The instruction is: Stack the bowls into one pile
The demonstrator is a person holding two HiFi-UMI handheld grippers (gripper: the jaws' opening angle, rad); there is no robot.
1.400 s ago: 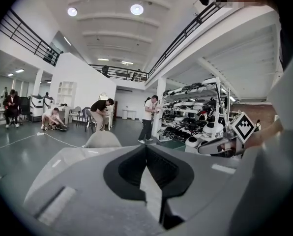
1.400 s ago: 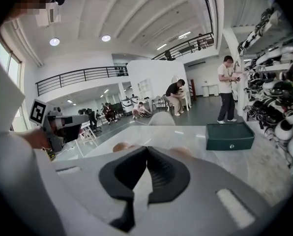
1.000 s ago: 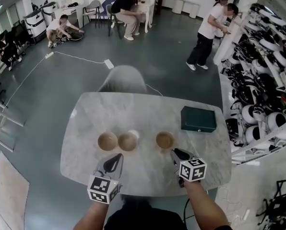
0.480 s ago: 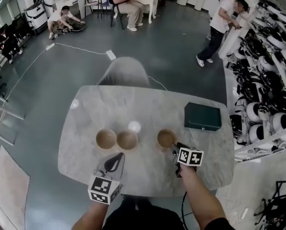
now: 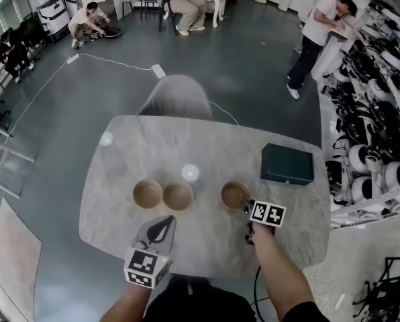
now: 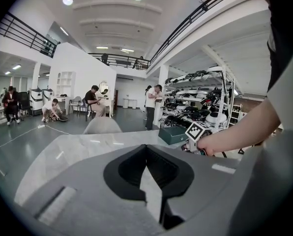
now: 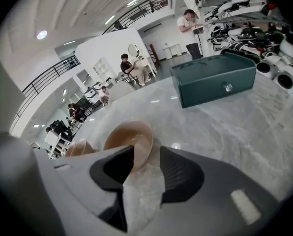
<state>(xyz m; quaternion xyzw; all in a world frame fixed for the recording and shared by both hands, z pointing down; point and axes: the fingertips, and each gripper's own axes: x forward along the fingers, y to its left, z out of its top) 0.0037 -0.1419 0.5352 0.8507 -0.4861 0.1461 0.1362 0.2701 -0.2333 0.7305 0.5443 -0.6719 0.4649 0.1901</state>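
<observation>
Beside the right bowl, right hand-held gripper — jaws just opened, nothing between — likely to take its rim (left hand-held gripper clenched, empty).

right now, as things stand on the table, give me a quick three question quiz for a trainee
1. How many tan bowls are on the marble table?
2. True or false: the left gripper is shut and empty.
3. Which bowl is nearest the right gripper? A) left B) middle C) the one nearest the green box

Key: 1. three. 2. true. 3. C; its jaws have just been opening, that bowl's rim at their mouth, not gripped.
</observation>
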